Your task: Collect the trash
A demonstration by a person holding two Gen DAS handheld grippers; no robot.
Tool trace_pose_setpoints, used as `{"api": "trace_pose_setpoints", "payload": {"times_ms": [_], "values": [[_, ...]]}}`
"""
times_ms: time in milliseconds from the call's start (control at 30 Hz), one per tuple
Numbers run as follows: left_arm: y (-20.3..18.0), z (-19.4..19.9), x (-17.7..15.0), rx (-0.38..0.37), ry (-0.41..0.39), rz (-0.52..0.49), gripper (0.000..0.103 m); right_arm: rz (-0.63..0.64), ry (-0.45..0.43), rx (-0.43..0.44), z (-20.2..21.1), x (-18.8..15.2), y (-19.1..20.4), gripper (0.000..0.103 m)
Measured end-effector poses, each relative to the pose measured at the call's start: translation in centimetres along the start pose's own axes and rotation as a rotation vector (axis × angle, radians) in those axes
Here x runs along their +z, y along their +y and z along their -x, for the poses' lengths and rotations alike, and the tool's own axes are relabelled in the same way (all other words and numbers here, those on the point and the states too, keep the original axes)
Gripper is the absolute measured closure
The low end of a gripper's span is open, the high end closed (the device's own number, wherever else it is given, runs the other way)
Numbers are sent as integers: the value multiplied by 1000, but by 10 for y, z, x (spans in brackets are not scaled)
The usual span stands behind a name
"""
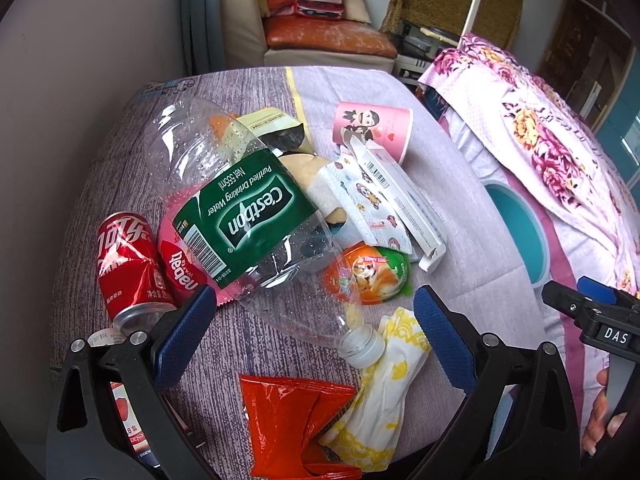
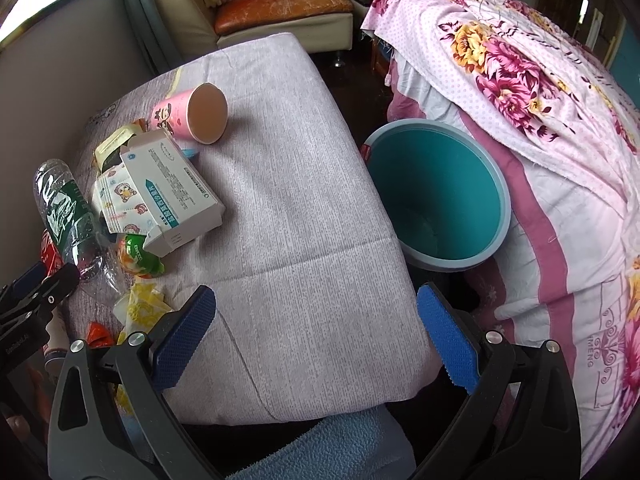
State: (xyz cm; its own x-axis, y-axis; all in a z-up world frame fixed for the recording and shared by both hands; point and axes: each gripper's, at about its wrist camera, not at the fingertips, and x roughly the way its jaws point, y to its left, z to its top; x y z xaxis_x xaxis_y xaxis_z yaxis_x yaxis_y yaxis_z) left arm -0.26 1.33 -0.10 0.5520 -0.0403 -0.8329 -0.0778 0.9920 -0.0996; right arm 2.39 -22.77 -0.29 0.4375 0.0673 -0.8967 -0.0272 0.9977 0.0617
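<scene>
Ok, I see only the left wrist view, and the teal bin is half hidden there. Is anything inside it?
Observer: No, the teal bin looks empty down to its bottom.
Operator: And is the right gripper holding something?
Observer: No, the right gripper is open, nothing between its fingers, above the cloth.
Operator: Is the pink cup empty?
Observer: Yes, the pink cup lies on its side and its inside shows empty.

Ahead of you: cream armchair point(image 1: 280, 40) with orange cushion point(image 1: 328, 34) | your left: plain grey wall point(image 1: 80, 60) | your right: bed under pink floral sheet point(image 2: 520, 80) | floor point(image 2: 360, 76) dark | daylight, soft.
</scene>
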Motion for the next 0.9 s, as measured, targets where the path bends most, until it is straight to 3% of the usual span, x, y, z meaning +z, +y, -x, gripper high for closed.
{"api": "trace_pose_setpoints", "payload": {"times_ms": [267, 467, 633, 900], "values": [[8, 10, -3, 19, -7, -1, 4, 32, 12, 21, 2, 0, 15, 6], [43, 32, -7, 121, -10, 34, 4, 79, 27, 71, 3, 4, 34, 6], [96, 39, -22, 203, 48, 158, 4, 120, 31, 114, 3, 7, 54, 6], [127, 15, -49, 196, 185, 241, 4, 216, 65, 171, -3, 11, 94, 6]]}}
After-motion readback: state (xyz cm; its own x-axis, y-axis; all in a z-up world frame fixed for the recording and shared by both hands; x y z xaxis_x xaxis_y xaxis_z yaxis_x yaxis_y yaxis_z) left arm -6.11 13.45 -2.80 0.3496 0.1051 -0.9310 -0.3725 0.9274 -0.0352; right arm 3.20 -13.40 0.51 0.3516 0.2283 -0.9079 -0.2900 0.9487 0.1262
